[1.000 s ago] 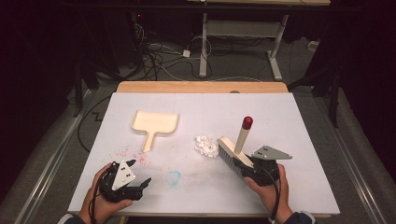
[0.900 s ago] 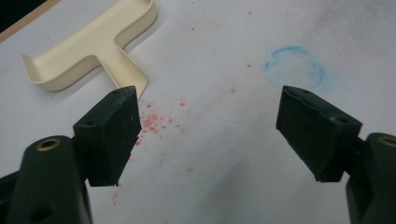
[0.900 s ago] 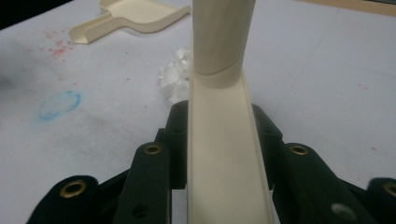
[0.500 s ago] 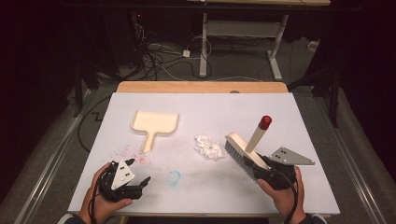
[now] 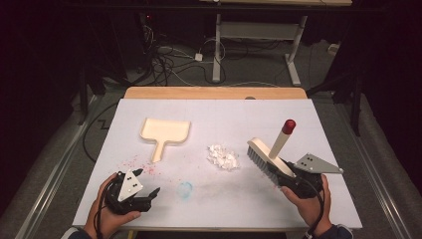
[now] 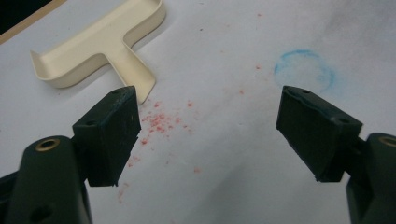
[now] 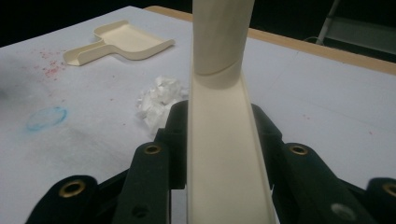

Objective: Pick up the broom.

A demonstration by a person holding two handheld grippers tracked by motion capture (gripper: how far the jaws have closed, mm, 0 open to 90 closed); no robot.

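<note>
Two tools matter: our right hand-held gripper (image 5: pixel 293 178) pinches the brush (image 5: pixel 264 158) right of the paper scraps (image 5: pixel 222 157); left hand-held gripper (image 5: pixel 149 195) spread. We should sweep low, leftward toward the dustpan (image 5: pixel 164 132), bristles flat.

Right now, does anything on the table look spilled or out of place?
Yes: red crumbs lie scattered by the dustpan handle, a blue ring stain marks the cover, and a white paper pile sits unswept beside the brush.

Open white bench (image 5: pixel 318 119) lies toward twelve o'clock; a cream plastic dustpan (image 5: pixel 165 132) blocks eleven o'clock, a crumpled white paper heap (image 5: pixel 222 157) sits just left of the cream brush (image 5: pixel 263 158).
</note>
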